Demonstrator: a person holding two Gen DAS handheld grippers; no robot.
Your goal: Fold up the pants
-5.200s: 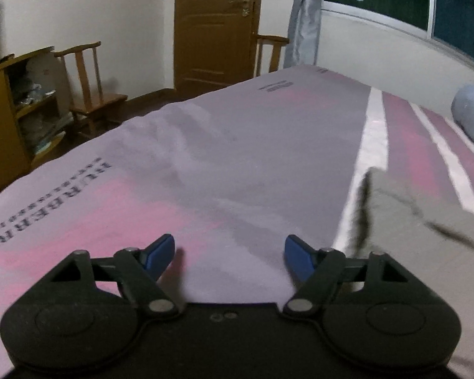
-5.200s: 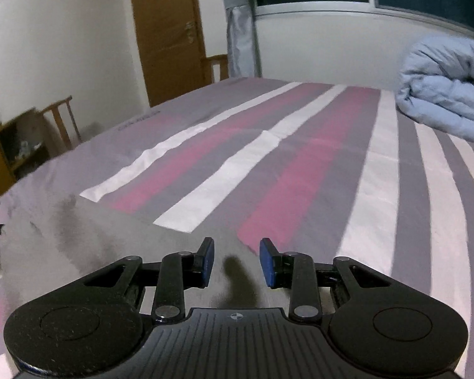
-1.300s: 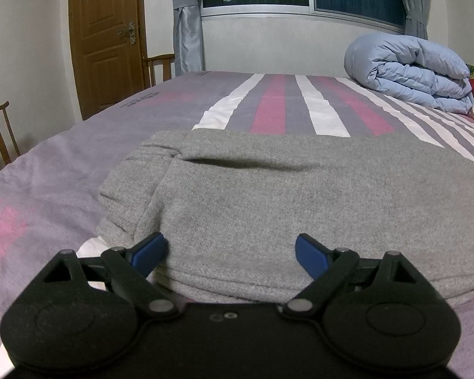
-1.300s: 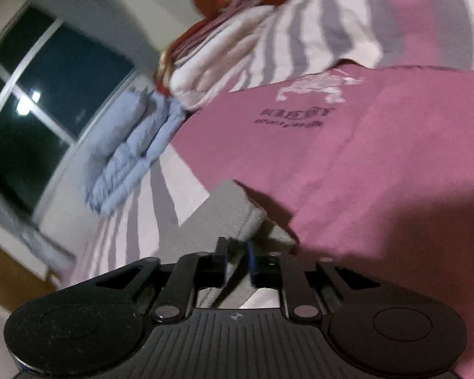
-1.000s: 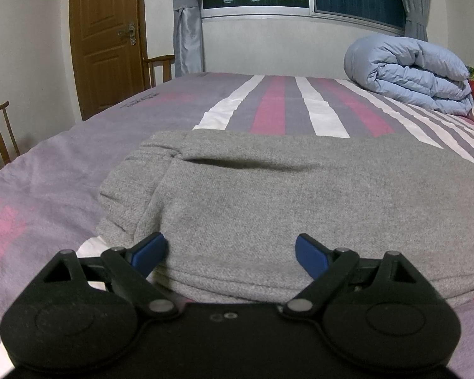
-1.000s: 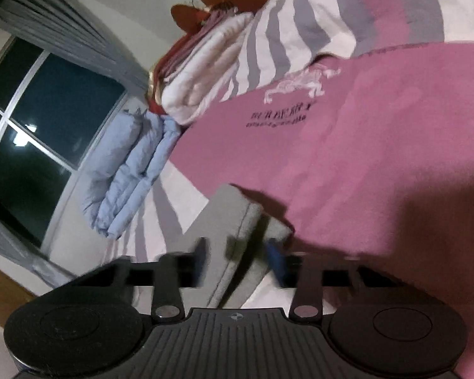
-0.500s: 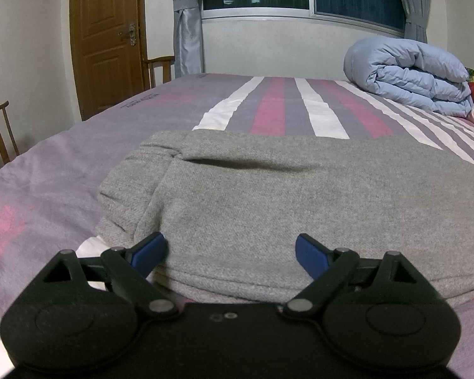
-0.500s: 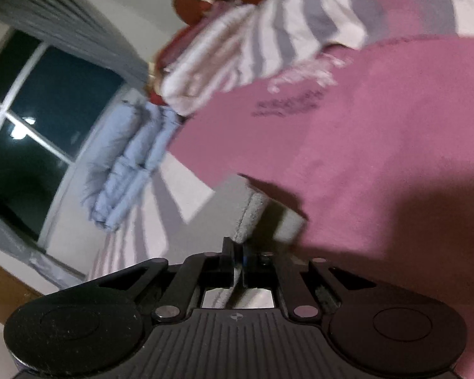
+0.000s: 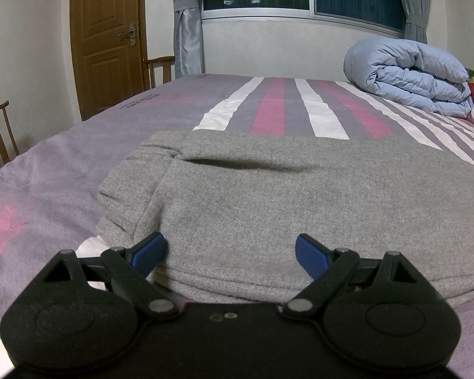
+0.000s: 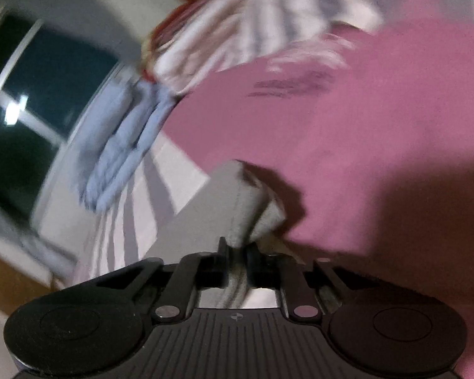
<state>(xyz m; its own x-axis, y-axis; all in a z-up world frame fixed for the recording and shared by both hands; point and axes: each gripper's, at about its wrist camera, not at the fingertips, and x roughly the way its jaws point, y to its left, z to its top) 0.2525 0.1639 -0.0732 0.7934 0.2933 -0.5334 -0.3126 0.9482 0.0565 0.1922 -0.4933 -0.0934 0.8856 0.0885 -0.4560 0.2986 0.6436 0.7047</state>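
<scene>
Since a second ago our right gripper (image 10: 236, 249) has gone from jaws apart around the pants (image 9: 300, 202) end to jaws closing on it; the figure ticks back open slightly at the last, but grey cloth is clearly pinched between the pads. Its view also swings and blurs, so that hand is on the move. Left view is unchanged over the same stretch.

Right is clenched on a bunched corner of the pants, cloth running back between the fingers. We judge this as the pickup for the next fold: grab one end, carry it over.

Our left gripper (image 9: 230, 254) is released, jaws wide, straddling the near folded edge of the pants at the other end. Pads sit beside the cloth; we can't tell if they touch. Likely parked there to pin or grab that end while right pulls.

Pants lie on the bed (image 9: 63, 170), already folded into a thick grey slab, waistband-like roll at the left end.

Views differ:
- Left shows the whole slab, its layers, the striped sheet, the blue duvet (image 9: 407, 72), door (image 9: 107, 41) and window. No right gripper in it.
- Right shows the grip itself and the pink part of the sheet beyond the corner. Blurred, tilted; nothing of the slab's far end or left gripper.
</scene>
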